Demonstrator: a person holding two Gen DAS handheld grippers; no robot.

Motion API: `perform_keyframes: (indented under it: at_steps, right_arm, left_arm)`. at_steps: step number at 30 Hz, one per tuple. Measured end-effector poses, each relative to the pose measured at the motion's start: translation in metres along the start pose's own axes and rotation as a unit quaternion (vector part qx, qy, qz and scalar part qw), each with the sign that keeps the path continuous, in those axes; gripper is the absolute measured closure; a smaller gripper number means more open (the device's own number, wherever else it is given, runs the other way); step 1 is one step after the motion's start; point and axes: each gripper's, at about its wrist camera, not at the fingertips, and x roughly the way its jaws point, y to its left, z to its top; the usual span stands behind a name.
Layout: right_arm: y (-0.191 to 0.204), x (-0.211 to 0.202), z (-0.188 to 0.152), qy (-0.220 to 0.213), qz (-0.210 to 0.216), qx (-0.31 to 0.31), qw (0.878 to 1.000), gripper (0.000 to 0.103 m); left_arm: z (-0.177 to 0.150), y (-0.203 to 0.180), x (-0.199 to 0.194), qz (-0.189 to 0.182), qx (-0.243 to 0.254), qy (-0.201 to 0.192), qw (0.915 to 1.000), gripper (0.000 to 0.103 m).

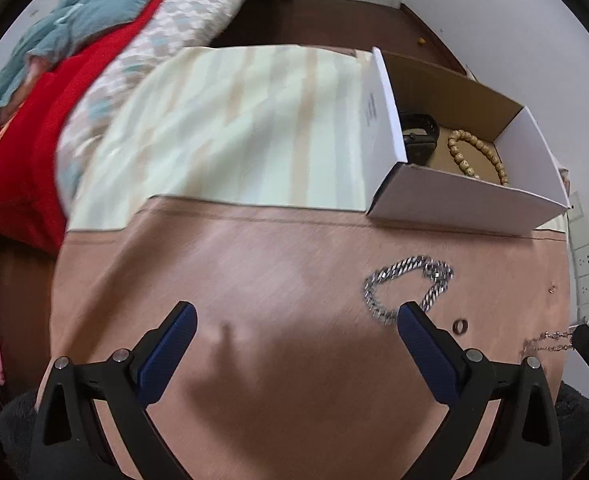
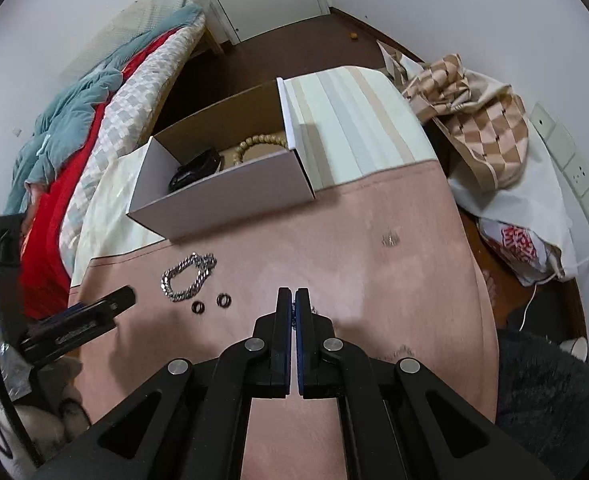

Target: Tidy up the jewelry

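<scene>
I see a dusty-pink cloth [image 1: 254, 280] across the lower frame, and above it a pale cream cloth [image 1: 234, 120] with faint beige and grey stripes. The box [image 1: 454, 204] at upper right is white outside, brown inside, holding tan beads [image 1: 474, 152]. The chain [image 1: 406, 288] is silver. My gripper pads [image 1: 426, 352] are dark blue on black. A red blanket [image 1: 22, 152] fills the left edge.

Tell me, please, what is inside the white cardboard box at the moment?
Inside the white cardboard box lie a tan beaded bracelet and a black strap-like item, possibly a watch. The near wall covers part of the floor, so smaller pieces there could go unseen.
</scene>
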Motion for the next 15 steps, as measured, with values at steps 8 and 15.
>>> perform_keyframes:
  at_steps: [8,15]
  right_arm:
    - [-0.001,0.019,0.014,0.006,-0.009,0.002,1.0,0.101]
    - [-0.007,0.021,0.023,0.001,-0.015,0.006,1.0,0.101]
  left_arm:
    - [0.012,-0.028,0.03,0.003,0.058,0.02,0.9981,0.032]
    - [0.006,-0.041,0.023,-0.024,0.09,0.002,0.9956,0.095]
